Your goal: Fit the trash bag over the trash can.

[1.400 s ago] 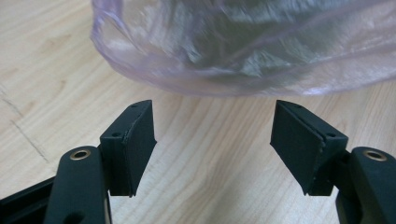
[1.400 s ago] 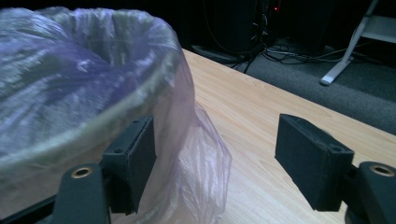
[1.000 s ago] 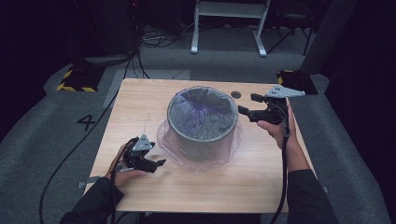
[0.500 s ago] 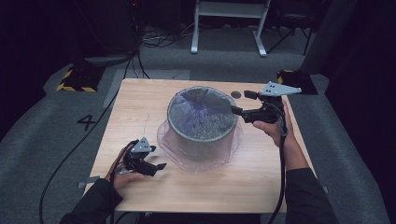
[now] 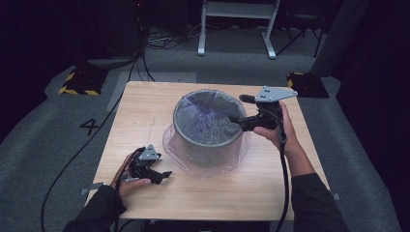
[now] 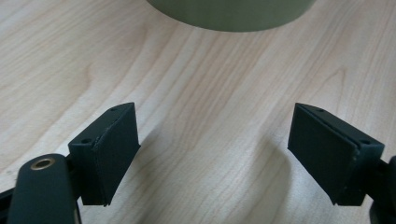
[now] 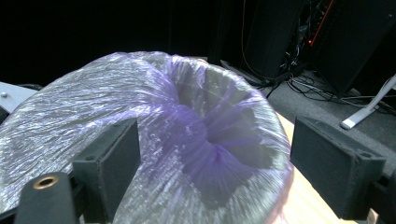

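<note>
Hovering your wide-open, just-opened right gripper point(image 5: 235, 109) over the bag-lined bin point(image 5: 208, 126) mid-table, left gripper point(image 5: 165, 177) open and empty beside it, you risk snagging the thin purple liner point(image 7: 196, 140) off its rim.

The left hand point(image 5: 129, 181) holds the left gripper point(image 5: 162, 175) low, near the person's side, with its jaws pointing forward and to the right. The jaws stand wide apart with nothing between them. The right hand point(image 5: 275, 130) holds the right gripper point(image 5: 236, 108) higher up, farther out, with its jaws pointing to the left. Its jaws have just been opening and stand wide apart, with nothing pinched between them. Both forearms in dark sleeves come in from the bottom.
</note>
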### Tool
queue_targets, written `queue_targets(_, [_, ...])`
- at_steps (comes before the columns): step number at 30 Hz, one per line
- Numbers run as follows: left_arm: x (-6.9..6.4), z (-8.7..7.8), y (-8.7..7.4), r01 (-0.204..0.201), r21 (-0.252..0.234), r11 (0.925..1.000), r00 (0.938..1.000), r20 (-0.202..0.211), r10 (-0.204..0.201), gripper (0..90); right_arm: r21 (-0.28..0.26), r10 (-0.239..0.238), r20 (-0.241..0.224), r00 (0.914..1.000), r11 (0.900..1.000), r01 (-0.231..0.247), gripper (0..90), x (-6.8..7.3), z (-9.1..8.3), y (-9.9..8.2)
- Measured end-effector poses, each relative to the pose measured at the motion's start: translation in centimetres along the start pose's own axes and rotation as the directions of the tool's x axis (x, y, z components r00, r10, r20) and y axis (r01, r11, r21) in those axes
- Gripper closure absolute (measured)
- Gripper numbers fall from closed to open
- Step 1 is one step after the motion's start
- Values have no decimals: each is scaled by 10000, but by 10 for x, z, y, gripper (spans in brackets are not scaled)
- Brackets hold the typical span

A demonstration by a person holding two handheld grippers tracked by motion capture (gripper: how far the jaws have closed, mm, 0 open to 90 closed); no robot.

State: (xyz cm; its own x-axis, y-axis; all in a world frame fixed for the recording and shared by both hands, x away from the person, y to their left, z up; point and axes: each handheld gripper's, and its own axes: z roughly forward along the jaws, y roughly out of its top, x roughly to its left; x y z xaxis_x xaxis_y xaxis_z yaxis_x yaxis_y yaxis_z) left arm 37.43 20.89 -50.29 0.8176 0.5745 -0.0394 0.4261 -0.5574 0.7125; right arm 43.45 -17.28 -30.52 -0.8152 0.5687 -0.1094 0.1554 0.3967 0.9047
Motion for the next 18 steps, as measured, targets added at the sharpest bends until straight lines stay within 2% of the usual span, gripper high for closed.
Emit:
queue_targets(1, [-1,0,0,-62,19,10000,9999,-105,62,155,49,-38,-22,10000,10000,38,169,1,2,0])
queue_targets(7, [-2,1,0,-73,-31,10000,9999,-121,72,154,384,-216,55,9998,9990,214,167,9,14,5])
queue_targets(10, [-3,2,0,-194,33,9998,9996,-196,195,147,509,-240,-151,9996,9984,248,198,13,20,8])
queue_targets(18, [-3,3,1,-182,36,9998,9996,-197,182,139,1210,-445,-355,9984,9915,485,250,24,39,12])
